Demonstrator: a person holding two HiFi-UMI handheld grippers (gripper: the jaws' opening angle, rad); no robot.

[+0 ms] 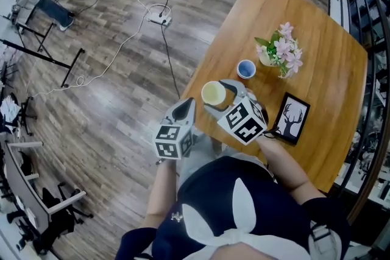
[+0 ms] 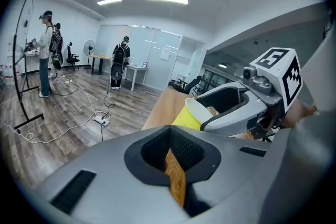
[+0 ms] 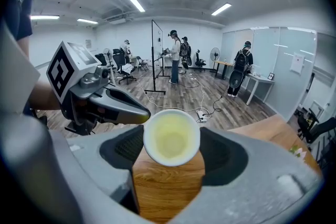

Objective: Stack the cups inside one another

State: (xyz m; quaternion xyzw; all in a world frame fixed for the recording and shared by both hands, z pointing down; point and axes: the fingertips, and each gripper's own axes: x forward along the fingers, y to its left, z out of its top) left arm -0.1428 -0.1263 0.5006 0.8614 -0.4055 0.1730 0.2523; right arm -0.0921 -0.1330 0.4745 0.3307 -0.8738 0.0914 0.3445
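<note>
At the near left edge of the table [image 1: 317, 52] | right gripper [image 3: 171, 147] clamped on the yellow cup [image 1: 214, 93] | left gripper [image 2: 171, 165] closed, empty | blue cup [image 1: 246, 69] waits farther right — keep yellow cup level, lower straight in

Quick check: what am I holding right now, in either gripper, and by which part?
The right gripper holds the yellow cup by its side wall, one jaw on each side near the rim. The left gripper is shut and empty.
</note>
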